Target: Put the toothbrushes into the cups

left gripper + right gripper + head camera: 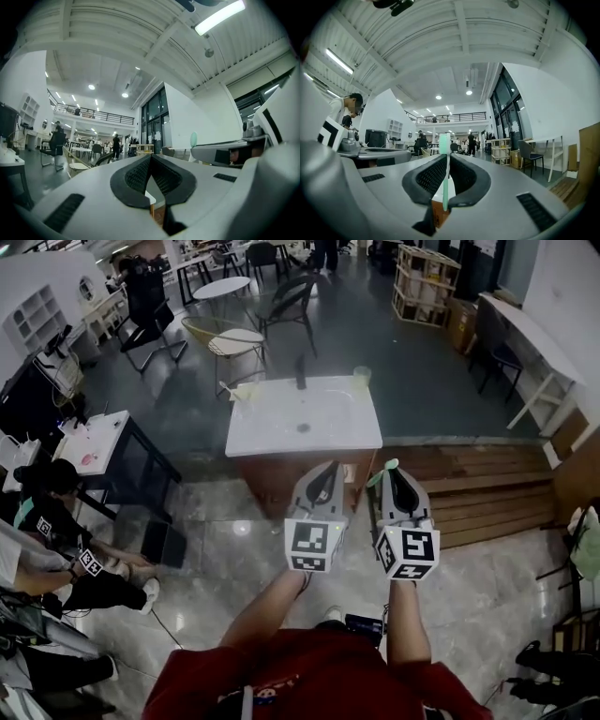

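– Ahead of the two grippers, is there room to move?
– Yes. Shiny grey floor point(234, 521) lies under them. The white table point(281, 432) stands a bit ahead, and its near edge is not reached yet. Wooden steps point(469, 488) run off to the right of the right gripper point(394, 472).
– What does that one hold?
– A pale green toothbrush point(445, 183). The black bumpy pads point(430, 176) pinch its thin handle, and the brush end pokes out past the tips.
– And the left gripper point(151, 158)?
– Its jaws are pressed together with nothing between them. It sits just beside the right one, and both point level at the table.
– Where is the cup?
– A light green cup point(362, 377) stands at the table's far right corner, well ahead of the brush.
– What else is around?
– A dark chair point(286, 298) and a round table point(223, 287) past it, in a big hall with a white ribbed ceiling point(454, 47).
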Demonstrator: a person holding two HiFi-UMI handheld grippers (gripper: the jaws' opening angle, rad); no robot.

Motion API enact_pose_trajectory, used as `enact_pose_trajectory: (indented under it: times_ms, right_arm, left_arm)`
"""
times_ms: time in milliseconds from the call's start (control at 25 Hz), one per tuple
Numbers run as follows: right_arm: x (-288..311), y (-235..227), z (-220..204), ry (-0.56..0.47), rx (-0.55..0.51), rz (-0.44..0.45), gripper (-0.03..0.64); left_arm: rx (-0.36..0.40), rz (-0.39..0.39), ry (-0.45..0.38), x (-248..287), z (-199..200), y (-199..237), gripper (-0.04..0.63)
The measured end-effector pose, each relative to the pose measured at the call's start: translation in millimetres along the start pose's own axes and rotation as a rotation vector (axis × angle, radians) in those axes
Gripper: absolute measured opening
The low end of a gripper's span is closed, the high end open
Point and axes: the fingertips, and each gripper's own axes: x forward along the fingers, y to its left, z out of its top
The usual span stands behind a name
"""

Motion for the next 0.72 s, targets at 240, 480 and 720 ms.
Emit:
enact_pose_trajectory:
  times_ms: [240,480,720]
  right_arm:
    - [24,-39,-10,0.001,0.007,0.018,0.044]
    - [40,-51,-17,-0.002,0.022,0.040,0.044]
    - [60,-53,-27,0.008,0.025,0.053,0.044]
  left_arm:
    - [0.002,0.011,0.004,44,-10,-14,0.028]
    - [0.013,0.028,0.011,63,-14,-15,0.028]
    - [0.008,0.038,0.017,79,-23,-2,0.028]
